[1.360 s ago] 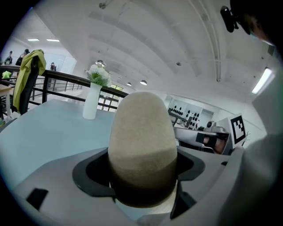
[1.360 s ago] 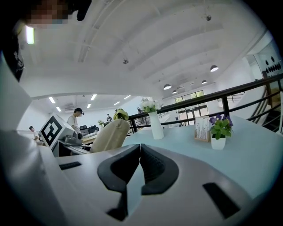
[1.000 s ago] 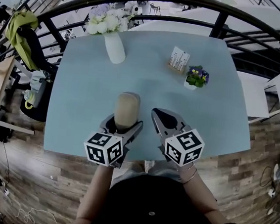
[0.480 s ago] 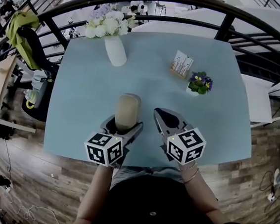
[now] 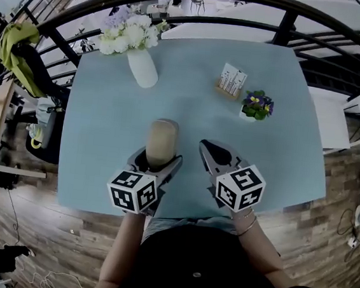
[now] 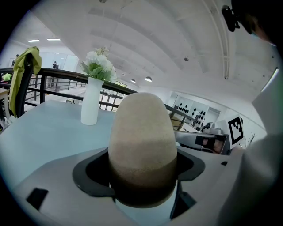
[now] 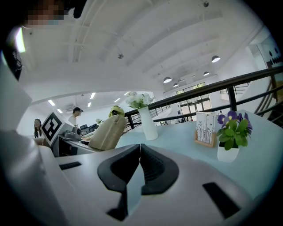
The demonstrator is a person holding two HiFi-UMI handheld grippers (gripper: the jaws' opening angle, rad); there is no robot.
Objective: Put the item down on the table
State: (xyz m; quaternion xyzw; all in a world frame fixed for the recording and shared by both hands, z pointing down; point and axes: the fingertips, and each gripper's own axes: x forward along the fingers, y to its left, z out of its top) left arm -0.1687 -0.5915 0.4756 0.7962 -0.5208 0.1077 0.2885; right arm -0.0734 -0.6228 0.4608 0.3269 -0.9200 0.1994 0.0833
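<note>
As the left tool [image 5: 157, 162] clamps the rounded item [image 5: 162, 138], the right tool [image 5: 206, 148] closed and empty, early release could roll it off the counter [image 5: 106, 119]

Pale blue table [image 5: 101, 135] with vase [image 5: 143, 70], card holder [image 5: 230, 81], potted plant [image 5: 255, 106]

One item [image 5: 162, 141], one vase [image 5: 143, 70], one plant [image 5: 256, 103], one card stand [image 5: 230, 79].

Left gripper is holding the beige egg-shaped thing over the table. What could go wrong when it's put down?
The beige item is rounded and the left gripper hides its base, so it might tip or roll on the table, whose near edge is close. The shut right gripper sits just beside it and could knock it.
</note>
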